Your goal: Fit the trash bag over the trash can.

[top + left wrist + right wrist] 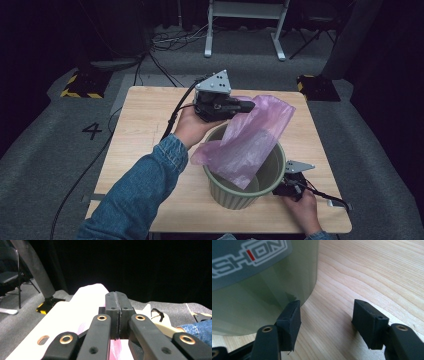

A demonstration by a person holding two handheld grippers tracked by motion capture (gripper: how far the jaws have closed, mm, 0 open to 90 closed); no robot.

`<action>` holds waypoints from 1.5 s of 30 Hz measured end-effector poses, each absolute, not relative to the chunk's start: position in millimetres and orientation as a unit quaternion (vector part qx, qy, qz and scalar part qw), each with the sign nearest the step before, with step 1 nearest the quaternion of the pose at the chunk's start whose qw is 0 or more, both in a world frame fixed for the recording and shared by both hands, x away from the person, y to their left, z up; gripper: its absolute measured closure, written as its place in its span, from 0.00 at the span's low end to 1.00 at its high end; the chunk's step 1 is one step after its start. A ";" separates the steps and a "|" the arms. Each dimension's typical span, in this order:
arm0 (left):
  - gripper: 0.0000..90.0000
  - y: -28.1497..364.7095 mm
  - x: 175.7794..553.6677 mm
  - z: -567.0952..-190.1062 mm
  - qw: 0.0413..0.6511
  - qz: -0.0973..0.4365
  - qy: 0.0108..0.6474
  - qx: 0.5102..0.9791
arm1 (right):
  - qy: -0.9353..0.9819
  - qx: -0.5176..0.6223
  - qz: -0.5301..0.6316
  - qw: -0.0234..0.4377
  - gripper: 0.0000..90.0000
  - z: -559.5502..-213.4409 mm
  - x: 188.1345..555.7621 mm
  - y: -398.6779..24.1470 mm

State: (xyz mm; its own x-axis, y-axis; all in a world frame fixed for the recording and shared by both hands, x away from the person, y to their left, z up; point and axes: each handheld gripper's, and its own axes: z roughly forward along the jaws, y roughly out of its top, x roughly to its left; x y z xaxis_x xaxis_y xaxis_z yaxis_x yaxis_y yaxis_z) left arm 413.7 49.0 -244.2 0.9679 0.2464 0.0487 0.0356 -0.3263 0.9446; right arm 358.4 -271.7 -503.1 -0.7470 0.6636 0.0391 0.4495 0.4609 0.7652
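Your left gripper [248, 105] is held above the far rim of the round, ribbed, pale green plastic bin [235, 196], pointing level toward the right across the desk, with its grey three-cornered plate facing up and your left hand [192, 125] wrapped around its body from below. Your denim-sleeved forearm rises from the lower left at a slant. Its jaws are pressed fully together on the upper edge of the thin, translucent pink plastic bag [250, 140]; in the left gripper view [117, 315] the two black pads meet flat with a sliver of pink film [113, 350] showing beneath them. The bag hangs from that grip down into the mouth of the bin, its lower part draped over the near-left rim. The bin stands upright on the light wooden desk [145, 130], toward its front right. Your right gripper [286, 187] rests low beside the bin's right side, your right hand [306, 207] behind it near the desk's front edge. In the right gripper view [325, 322] its jaws stand partly apart with nothing between them; the left jaw sits just beside the bin's wall [262, 297].
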 end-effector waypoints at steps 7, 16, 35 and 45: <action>0.99 58.4 412.7 -258.6 0.567 0.085 0.100 0.813 | 0.844 0.330 0.401 0.134 0.44 -503.1 358.4 -271.6; 0.99 63.6 407.6 -273.7 0.562 0.076 0.106 0.817 | 0.844 0.329 0.401 0.134 0.44 -503.2 358.4 -271.7; 0.99 74.0 393.5 -303.8 0.531 0.062 0.104 0.839 | 0.844 0.329 0.401 0.134 0.44 -503.2 358.4 -271.7; 0.98 76.2 379.0 -317.0 0.498 0.058 0.092 0.860 | 0.843 0.333 0.400 0.133 0.42 -503.1 358.7 -272.0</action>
